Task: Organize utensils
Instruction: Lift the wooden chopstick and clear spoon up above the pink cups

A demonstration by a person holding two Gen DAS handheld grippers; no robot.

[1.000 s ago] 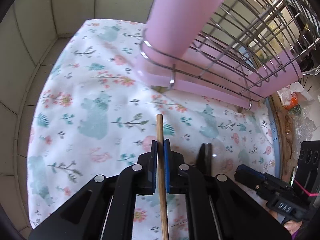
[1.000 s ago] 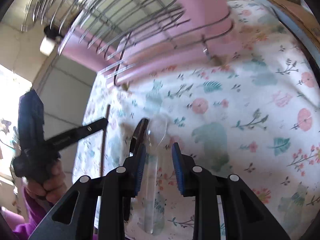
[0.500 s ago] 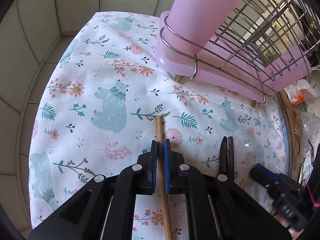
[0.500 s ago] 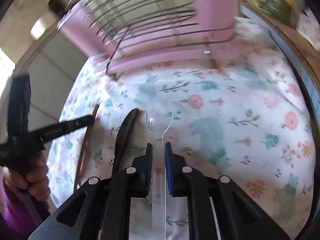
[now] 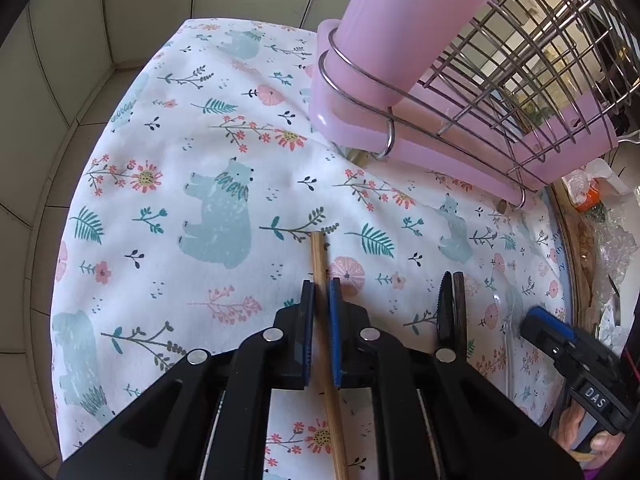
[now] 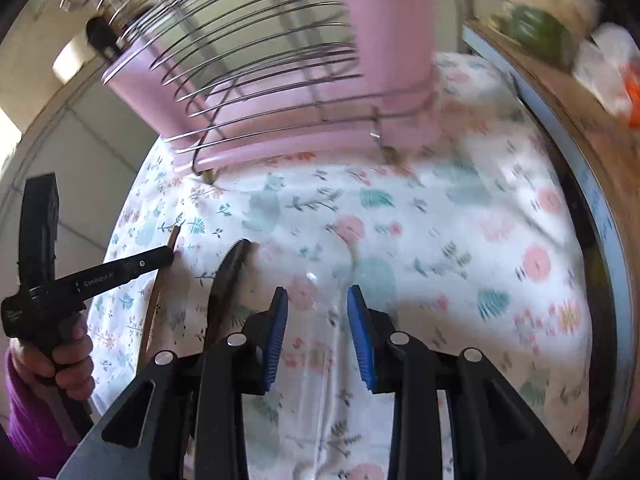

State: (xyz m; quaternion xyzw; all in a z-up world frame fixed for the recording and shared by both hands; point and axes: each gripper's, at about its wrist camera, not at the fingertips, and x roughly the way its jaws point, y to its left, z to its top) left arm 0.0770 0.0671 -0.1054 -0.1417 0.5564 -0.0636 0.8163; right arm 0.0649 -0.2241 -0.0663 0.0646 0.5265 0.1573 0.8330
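My left gripper [image 5: 320, 300] is shut on a wooden chopstick [image 5: 320, 260] and holds it just above the floral cloth [image 5: 208, 152]. A black serrated knife [image 5: 450, 304] lies to its right on the cloth. My right gripper [image 6: 316, 312] is open over a clear plastic spoon [image 6: 316, 344] that lies on the cloth, blurred. The knife [image 6: 228, 276] and the chopstick [image 6: 160, 280] show to its left. A pink utensil cup [image 5: 404, 28] stands at the corner of the wire dish rack [image 5: 520, 60].
The rack sits on a pink drip tray [image 5: 448, 156] at the back of the cloth. Tiled wall [image 5: 60, 60] runs along the left. Plastic bags and clutter [image 5: 600, 208] lie beyond the table's right rim.
My left gripper has pulled back from the rack with the chopstick. My right gripper closed around the clear spoon half a second ago and is now open again.
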